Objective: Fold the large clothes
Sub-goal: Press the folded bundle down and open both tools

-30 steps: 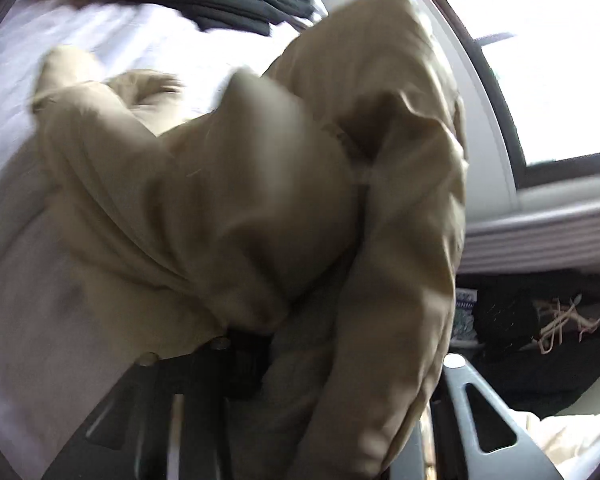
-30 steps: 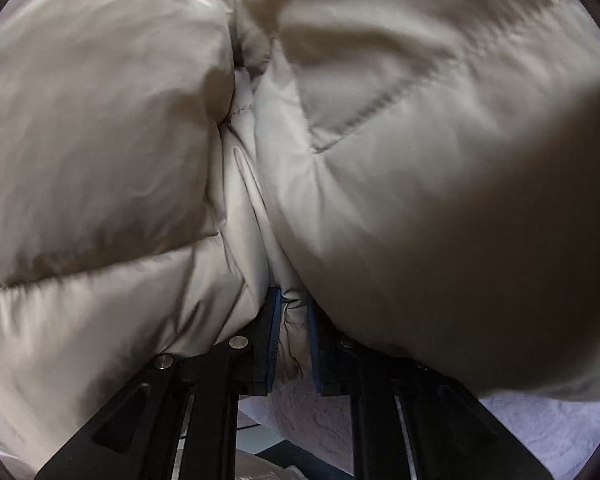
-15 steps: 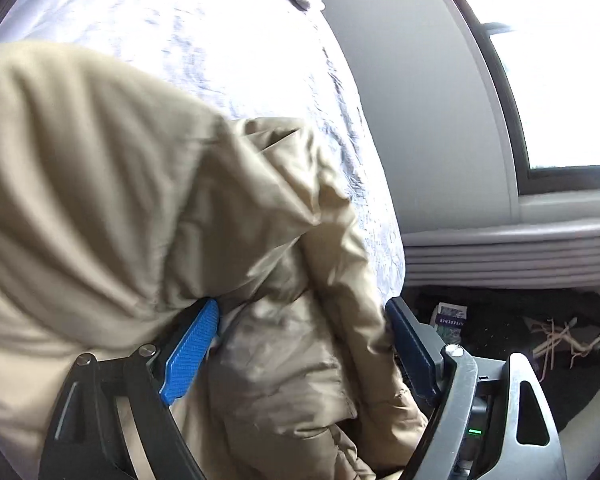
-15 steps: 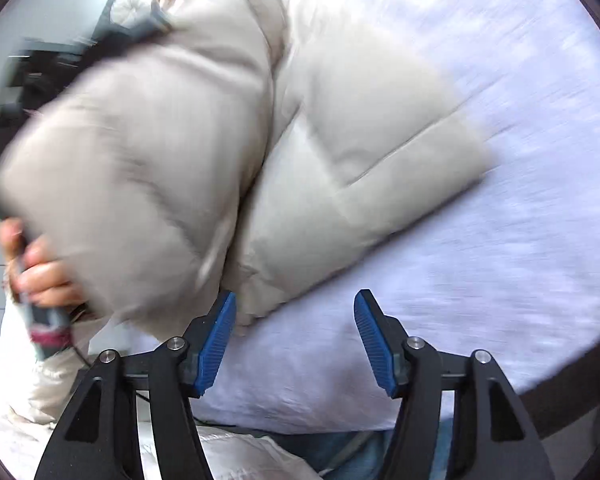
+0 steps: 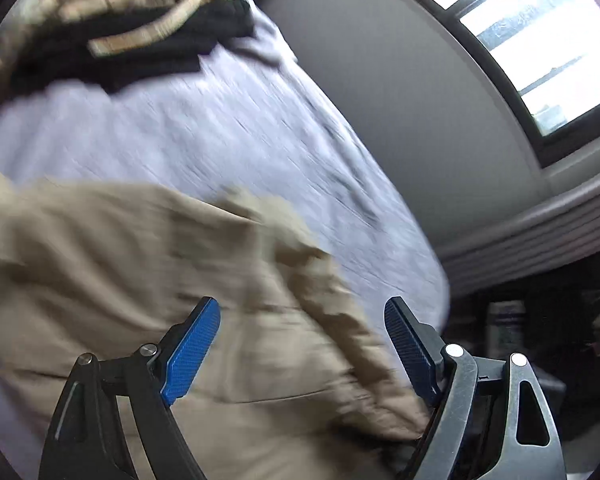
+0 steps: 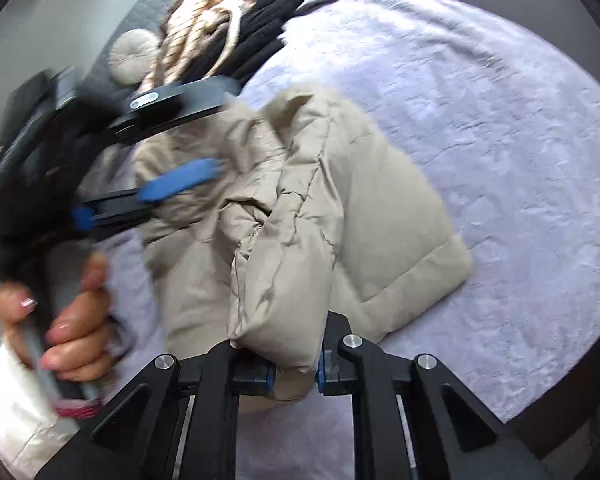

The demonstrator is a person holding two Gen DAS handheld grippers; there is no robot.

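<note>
- Jacket (image 6: 340,208), beige and puffy, lies bunched on my pale lilac bedspread (image 6: 500,120), straight ahead of my right claw (image 6: 294,372).
- My right claw's jaws have just been closing, and the pads now pinch a padded fold of the jacket, a sleeve or hem end, I cannot tell which; the fold bulges up just above the pads.
- Ahead and to the left of that claw, my left claw (image 6: 188,140) reaches in over the jacket's upper part, fingers spread apart, nothing clamped between them.
- My left hand (image 6: 72,320) grips its handle, low and left of the right claw, a white sleeve (image 6: 16,420) below it.
- From the left wrist view: left claw (image 5: 300,336) gapes wide, blue pads (image 5: 192,352) clear of the fabric, the jacket (image 5: 140,280) blurred beneath and between the fingers.
- Beyond the jacket, at the far side of the bedspread (image 5: 220,128), a pile of black and cream-striped clothes (image 5: 140,40) sits.
- Right of my left claw: a grey wall (image 5: 400,100) and a bright window (image 5: 540,40).
- Far left of my right claw, a round cushion (image 6: 134,54) rests beside that clothes pile (image 6: 228,32).
</note>
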